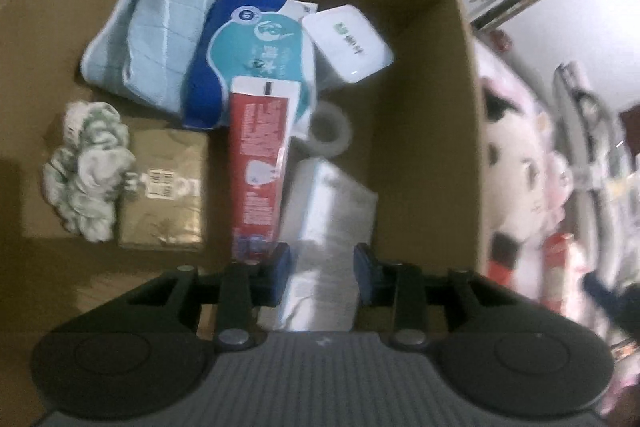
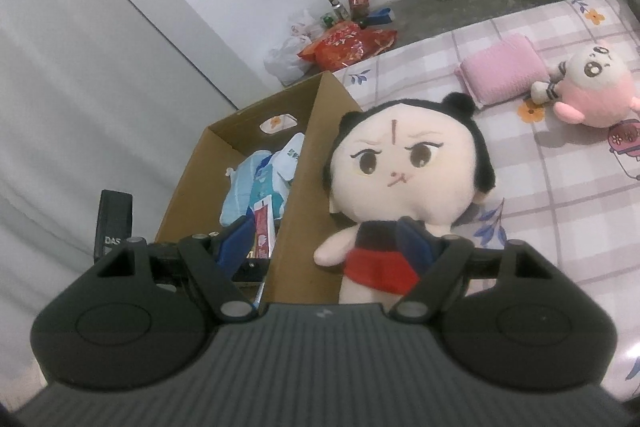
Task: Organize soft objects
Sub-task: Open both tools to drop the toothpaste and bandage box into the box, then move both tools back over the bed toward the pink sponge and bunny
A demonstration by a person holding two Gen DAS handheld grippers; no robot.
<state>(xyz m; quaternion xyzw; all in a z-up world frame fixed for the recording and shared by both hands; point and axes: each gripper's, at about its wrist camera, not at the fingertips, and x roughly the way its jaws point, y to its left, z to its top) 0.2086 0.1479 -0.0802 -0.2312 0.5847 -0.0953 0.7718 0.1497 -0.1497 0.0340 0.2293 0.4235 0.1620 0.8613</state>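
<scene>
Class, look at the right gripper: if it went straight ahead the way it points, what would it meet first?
Most likely the black-haired doll lying beside the cardboard box; the right gripper hangs open just before it, though depth is unclear.

checked bed sheet [image 2: 560, 187], on it: cardboard box [image 2: 304, 163], black-haired doll [image 2: 404, 167], pink folded towel [image 2: 500, 71], pink plush [image 2: 596, 87]

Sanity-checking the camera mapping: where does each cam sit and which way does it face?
Left wrist: on the left gripper, tilted steeply down into the cardboard box; its blue fingers flank a white pack.
Right wrist: on the right gripper, looking over the bed toward the wall; its fingers stand wide apart in front of the black-haired doll.
Shared: the box, the red tube and the doll.
</scene>
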